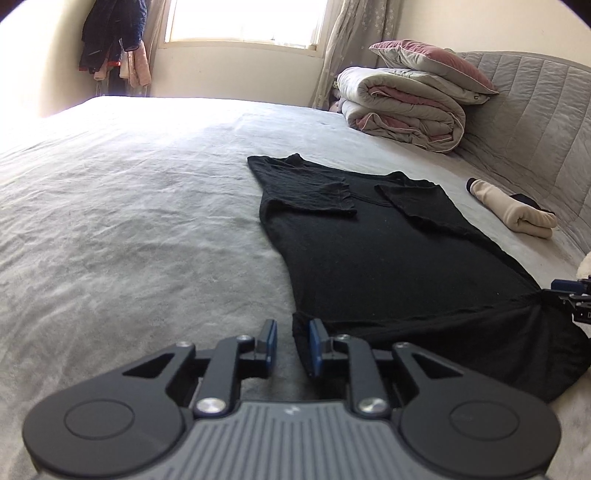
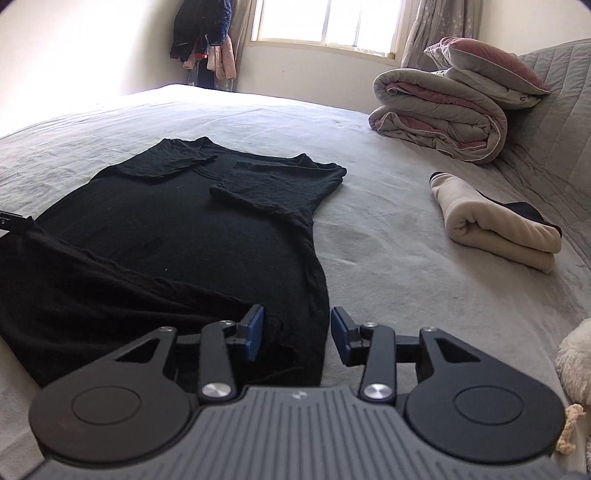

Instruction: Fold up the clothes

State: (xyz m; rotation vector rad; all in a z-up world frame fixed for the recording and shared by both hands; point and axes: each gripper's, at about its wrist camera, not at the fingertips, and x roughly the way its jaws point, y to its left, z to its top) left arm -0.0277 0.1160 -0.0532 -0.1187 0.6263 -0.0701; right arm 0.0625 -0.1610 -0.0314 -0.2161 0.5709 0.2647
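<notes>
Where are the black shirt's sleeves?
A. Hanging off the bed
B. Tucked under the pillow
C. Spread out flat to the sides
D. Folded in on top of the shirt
D: both sleeves lie folded inward over the chest of the black shirt, which is spread on the bed.

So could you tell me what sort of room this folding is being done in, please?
Most likely a bedroom in a home. The black T-shirt lies on a wide bed with a grey sheet, a rolled duvet with a pillow on top sits by the padded headboard, and clothes hang beside a curtained window.
</notes>
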